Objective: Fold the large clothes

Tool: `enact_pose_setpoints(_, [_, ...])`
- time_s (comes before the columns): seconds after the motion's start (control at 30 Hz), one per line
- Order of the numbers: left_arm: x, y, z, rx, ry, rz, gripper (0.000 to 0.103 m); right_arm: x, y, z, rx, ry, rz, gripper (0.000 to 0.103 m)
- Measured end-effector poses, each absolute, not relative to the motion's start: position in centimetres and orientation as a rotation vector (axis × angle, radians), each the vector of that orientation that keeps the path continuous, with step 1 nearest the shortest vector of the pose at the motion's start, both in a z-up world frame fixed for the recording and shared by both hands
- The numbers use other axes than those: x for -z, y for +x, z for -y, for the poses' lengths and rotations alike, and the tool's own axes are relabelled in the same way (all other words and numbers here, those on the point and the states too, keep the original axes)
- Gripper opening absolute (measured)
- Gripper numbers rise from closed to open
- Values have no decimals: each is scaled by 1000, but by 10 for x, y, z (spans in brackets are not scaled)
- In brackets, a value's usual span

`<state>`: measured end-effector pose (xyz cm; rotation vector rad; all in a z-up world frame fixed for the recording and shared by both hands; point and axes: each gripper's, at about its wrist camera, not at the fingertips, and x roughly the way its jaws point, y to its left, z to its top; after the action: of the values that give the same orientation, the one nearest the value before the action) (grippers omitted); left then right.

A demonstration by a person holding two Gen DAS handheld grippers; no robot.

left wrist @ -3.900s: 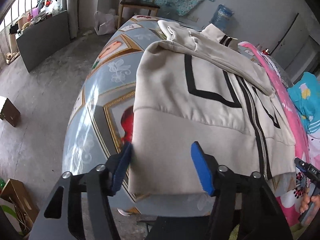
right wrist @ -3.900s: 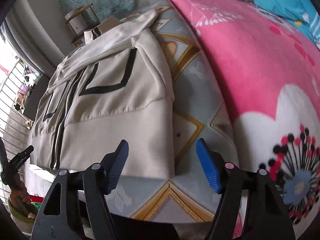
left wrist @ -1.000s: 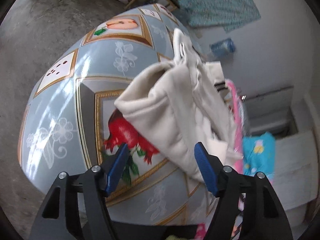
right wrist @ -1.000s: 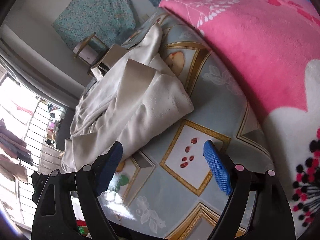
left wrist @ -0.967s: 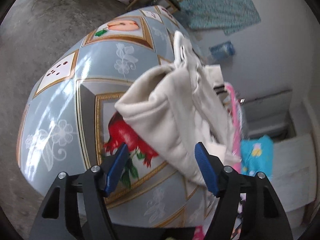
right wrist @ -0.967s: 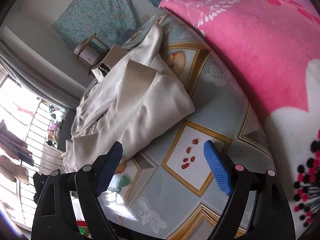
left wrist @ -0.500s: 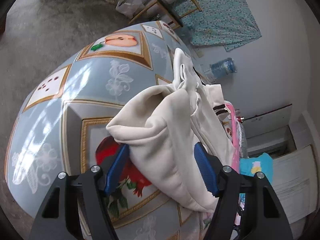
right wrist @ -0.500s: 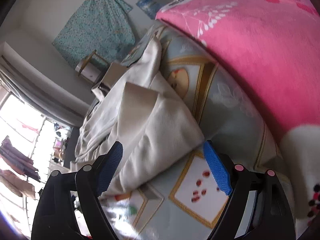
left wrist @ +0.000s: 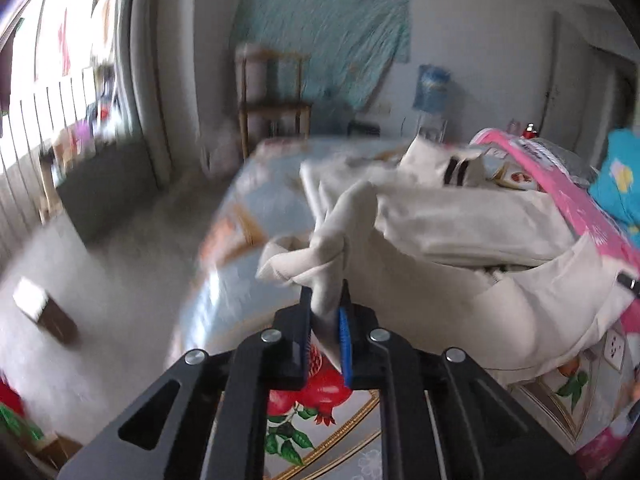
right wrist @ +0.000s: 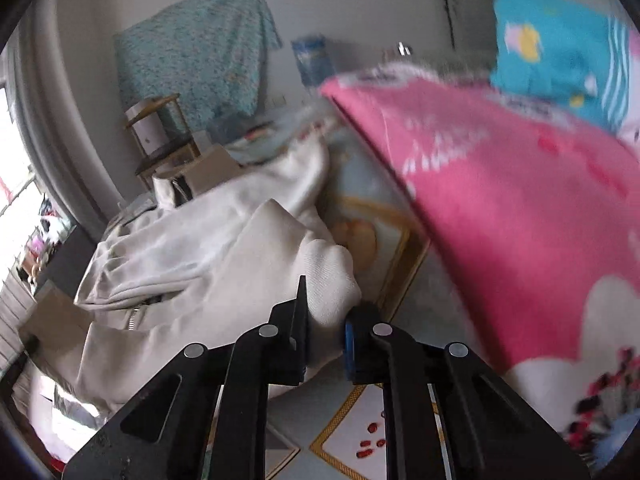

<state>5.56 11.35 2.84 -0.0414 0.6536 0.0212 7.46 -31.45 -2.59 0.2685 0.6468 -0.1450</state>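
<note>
A cream zip jacket [left wrist: 460, 224] with black stripes lies bunched on the fruit-patterned table cover [left wrist: 240, 208]. My left gripper [left wrist: 326, 332] is shut on a fold of its edge and holds it lifted above the cover. In the right wrist view the jacket [right wrist: 192, 252] lies to the left, zipper showing. My right gripper [right wrist: 326, 328] is shut on another fold of its hem, raised off the cover [right wrist: 396, 240].
A pink blanket [right wrist: 520, 216] and a blue cloth [right wrist: 560, 48] lie on the right side. A wooden stool [left wrist: 272, 100] and a water bottle [left wrist: 432, 88] stand by the far wall. A dark cabinet [left wrist: 100, 184] and a small box [left wrist: 44, 312] are on the floor at left.
Both grippers were open around the bunched jacket; now both have shut on its edge. Both views have tilted up and lifted the cloth, with motion blur.
</note>
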Motion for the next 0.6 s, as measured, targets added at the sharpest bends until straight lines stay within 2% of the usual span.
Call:
enact_pose_setpoints(0.23, [-66,17,-126,60,-19,-615,10,-13,28,312,119,222,-569,12])
enact_pose_setpoints(0.33, [-54,0,-144,60,-25,-700,11,-8,12,319,111,234,-599,13])
enact_pose_setpoints(0.4, [-38,-6,-154,61,-58,-771,12,13,11,327,91,234,-677,15])
enact_pose_setpoints(0.5, [1,-4,-172,72,-151,-918,21,48,18,334,72,242,-816,22])
enact_pose_setpoints(0.53, [10,-4,-180,71,-199,-948,23,59,21,337,95,224,-864,35])
enact_pose_setpoints(0.6, [11,-12,-190,77,-281,-949,27,64,21,341,113,210,-908,46])
